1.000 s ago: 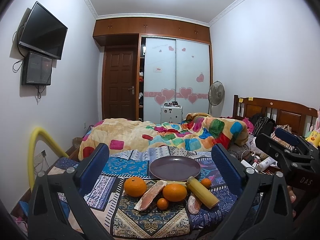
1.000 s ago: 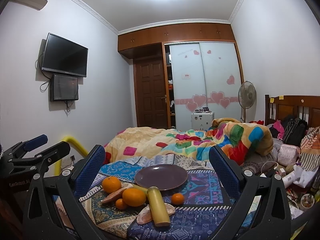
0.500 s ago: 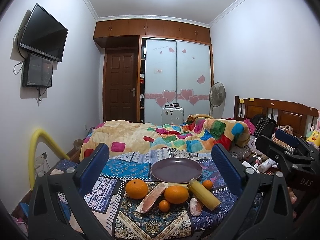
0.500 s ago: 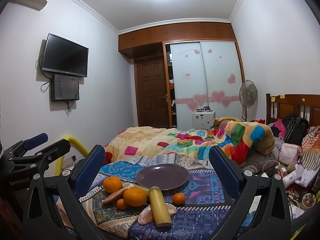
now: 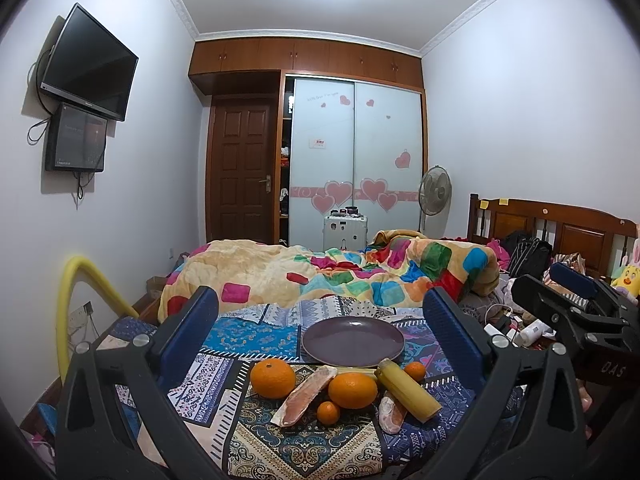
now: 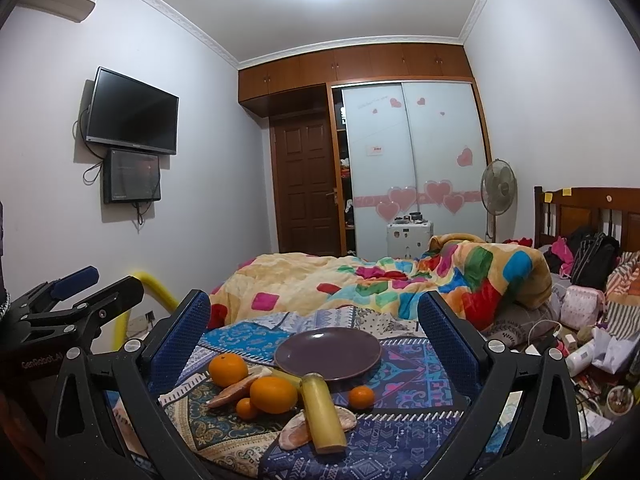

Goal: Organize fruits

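On a patterned cloth (image 5: 304, 444) lie two large oranges (image 5: 273, 378) (image 5: 353, 390), two small ones (image 5: 328, 412) (image 5: 414, 371), a yellow corn-like cylinder (image 5: 407, 389) and two pinkish slices (image 5: 306, 395) (image 5: 390, 410). An empty purple plate (image 5: 353, 340) sits just behind them. My left gripper (image 5: 320, 332) is open and empty, hovering in front of the fruit. My right gripper (image 6: 314, 334) is open and empty too, to the right of the left one. In the right wrist view the plate (image 6: 328, 353), oranges (image 6: 228, 369) (image 6: 273, 394) and cylinder (image 6: 322, 412) show as well.
A colourful quilt (image 5: 340, 276) is bunched behind the plate. Clutter, bags and cables (image 6: 580, 320) lie to the right by a wooden headboard (image 5: 552, 232). A yellow padded rail (image 5: 80, 304) curves at the left. Wardrobe, door, fan and wall TV stand beyond.
Both views have shifted slightly upward and the fruit sits a touch lower in frame. Both grippers stay open; nothing on the cloth has moved.
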Demonstrator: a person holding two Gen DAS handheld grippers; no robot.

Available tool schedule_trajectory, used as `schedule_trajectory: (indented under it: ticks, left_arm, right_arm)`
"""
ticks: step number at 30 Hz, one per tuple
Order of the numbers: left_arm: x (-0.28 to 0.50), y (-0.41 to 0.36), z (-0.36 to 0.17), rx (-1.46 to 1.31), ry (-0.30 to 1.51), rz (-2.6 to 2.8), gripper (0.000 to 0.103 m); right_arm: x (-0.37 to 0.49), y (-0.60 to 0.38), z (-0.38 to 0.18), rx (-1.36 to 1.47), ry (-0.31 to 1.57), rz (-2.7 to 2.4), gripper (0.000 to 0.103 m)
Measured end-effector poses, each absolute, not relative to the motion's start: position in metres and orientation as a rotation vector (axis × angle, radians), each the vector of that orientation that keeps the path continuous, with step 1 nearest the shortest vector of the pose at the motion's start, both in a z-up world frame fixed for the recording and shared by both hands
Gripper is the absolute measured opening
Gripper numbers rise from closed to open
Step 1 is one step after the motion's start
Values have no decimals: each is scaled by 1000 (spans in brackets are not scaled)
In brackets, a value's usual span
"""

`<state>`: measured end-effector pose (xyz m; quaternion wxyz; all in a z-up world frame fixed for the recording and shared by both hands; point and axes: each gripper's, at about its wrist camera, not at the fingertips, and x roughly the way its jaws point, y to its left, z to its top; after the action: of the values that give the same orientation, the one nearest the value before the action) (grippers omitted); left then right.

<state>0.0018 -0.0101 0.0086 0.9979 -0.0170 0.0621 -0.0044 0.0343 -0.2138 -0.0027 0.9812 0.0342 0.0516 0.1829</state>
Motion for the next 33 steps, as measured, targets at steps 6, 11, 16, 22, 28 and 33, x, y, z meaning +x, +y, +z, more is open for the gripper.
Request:
schedule_trajectory:
  ticks: [6,11,16,22,28,33]
  left_arm:
    - [3,-8,8,-39,123,-5,103]
    - [4,-7,6,-48,129,-5,103]
    - [7,-6,3,-45,134,0,103]
    - [8,-6,2,-45,135,-1,103]
    - [17,-4,-6,-56,163,-7,103]
    - [37,5,-25,-66,237,-12,103]
  right_arm:
    - [35,-214,-3,72,108,371,103]
    - [36,-215,-3,78,108,367,103]
    - [36,-218,-4,86,111,370,103]
    - [38,-218,-6,87,113,370,103]
    - [46,-215,-13,76,135,353,103]
    - [65,-212,-31,44,210,339,103]
